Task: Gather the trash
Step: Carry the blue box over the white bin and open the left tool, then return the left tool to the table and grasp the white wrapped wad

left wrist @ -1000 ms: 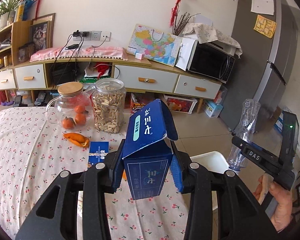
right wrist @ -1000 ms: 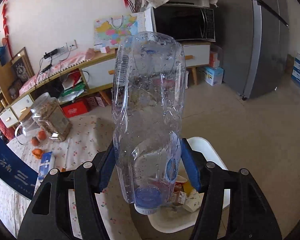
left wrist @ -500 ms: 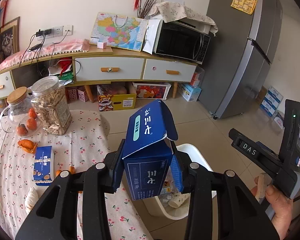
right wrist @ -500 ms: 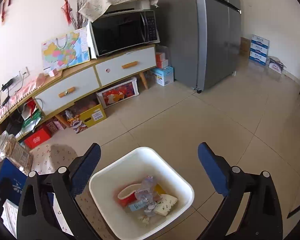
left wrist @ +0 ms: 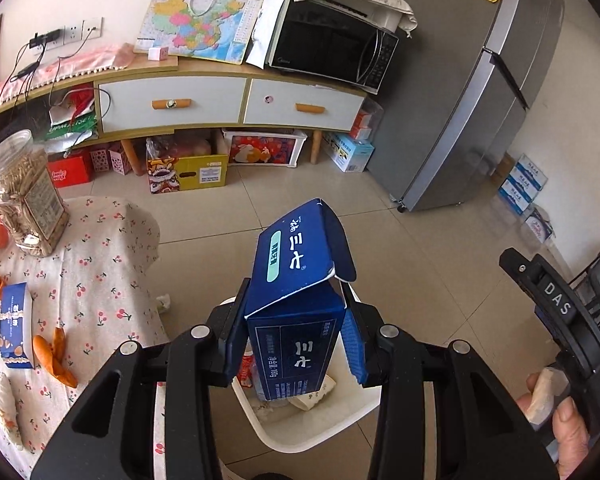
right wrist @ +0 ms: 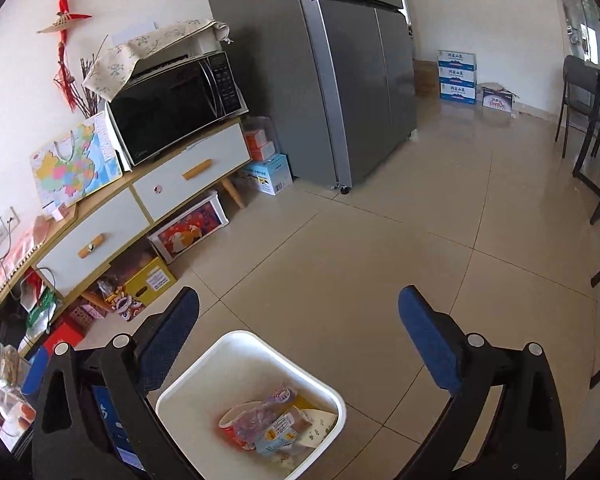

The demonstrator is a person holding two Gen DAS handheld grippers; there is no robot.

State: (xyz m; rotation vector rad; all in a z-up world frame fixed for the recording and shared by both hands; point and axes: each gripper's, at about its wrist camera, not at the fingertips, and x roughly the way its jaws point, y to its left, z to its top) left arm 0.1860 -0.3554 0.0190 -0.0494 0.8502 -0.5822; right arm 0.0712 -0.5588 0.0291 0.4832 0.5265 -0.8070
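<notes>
My left gripper (left wrist: 296, 344) is shut on a dark blue carton (left wrist: 296, 312) with an open flap and holds it upright right above the white trash bin (left wrist: 312, 438) on the floor. My right gripper (right wrist: 300, 344) is open and empty, above and just behind the bin (right wrist: 204, 376). The bin holds a crushed clear bottle (right wrist: 260, 416), a cup and wrappers. In the left wrist view the right gripper's body (left wrist: 556, 308) is at the far right in a hand.
The table with a cherry-print cloth (left wrist: 96, 280) is left of the bin; on it lie orange peels (left wrist: 54, 356), a small blue box (left wrist: 16, 328) and a jar (left wrist: 24, 192). A sideboard (left wrist: 228, 100) and fridge (right wrist: 320, 60) stand behind.
The right gripper opened and the clear bottle dropped into the bin. The left gripper swung right with the blue carton, from over the table to above the bin.
</notes>
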